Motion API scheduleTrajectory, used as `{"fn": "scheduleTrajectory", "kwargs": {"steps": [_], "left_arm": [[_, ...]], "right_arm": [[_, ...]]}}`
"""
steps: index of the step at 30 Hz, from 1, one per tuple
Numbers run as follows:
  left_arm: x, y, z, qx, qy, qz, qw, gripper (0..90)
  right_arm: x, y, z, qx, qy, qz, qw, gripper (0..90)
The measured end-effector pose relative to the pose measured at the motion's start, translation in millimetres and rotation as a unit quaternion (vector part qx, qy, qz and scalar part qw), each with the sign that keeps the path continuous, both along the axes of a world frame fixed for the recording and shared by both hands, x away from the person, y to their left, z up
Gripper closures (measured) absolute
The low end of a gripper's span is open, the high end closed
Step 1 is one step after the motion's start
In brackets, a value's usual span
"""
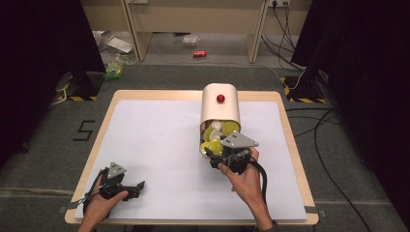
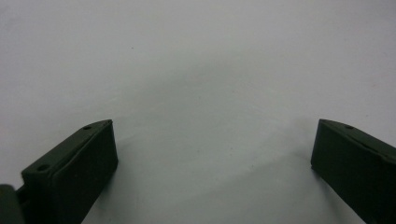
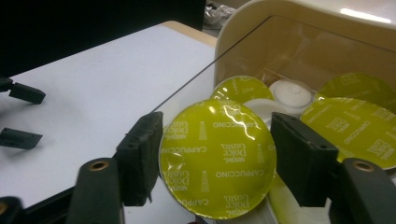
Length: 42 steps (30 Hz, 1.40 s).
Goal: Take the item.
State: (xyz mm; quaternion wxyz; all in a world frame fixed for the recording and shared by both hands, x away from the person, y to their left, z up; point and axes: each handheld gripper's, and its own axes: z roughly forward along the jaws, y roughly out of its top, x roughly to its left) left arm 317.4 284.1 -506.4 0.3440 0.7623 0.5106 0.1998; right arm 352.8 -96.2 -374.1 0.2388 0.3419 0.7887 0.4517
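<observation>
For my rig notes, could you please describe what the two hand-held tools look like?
Both are black. The left tool and right tool each carry a grey three-cornered plate on top; a black cable trails from the right one. Up close, the fingers are flat black blocks on brackets with screw holes.

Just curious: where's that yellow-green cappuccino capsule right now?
Between the right gripper jaws, the cappuccino capsule sits at the cream box's open end, right of table centre.

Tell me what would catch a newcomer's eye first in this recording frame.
First the yellow-green cappuccino capsule, gripped between the jaws of the right claw at the mouth of the cream container. That container, with its red knob, lies mid-table with more capsules inside. The left claw rests open over the white sheet at the near left.
</observation>
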Motion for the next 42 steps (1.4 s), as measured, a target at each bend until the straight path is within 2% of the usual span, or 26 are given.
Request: {"fn": "scheduleTrajectory", "kwargs": {"steps": [13, 17, 42], "left_arm": [[0.0, 0.4, 0.1, -0.001, 0.000, -0.001, 1.0000, 0.0], [0.1, 0.4, 0.0, -0.002, 0.000, 0.000, 1.0000, 0.0], [0.1, 0.4, 0.1, -0.001, 0.000, -0.001, 1.0000, 0.0]], "right_arm": [[-1.2, -1.2, 2.7, 0.010, -0.010, -0.011, 0.9998, 38.3], [-2.8, -2.3, 5.6, 0.013, -0.019, -0.012, 0.9997, 38.3], [-9.4, -21.8, 24.1, 0.031, -0.044, -0.029, 0.9981, 38.5]]}}
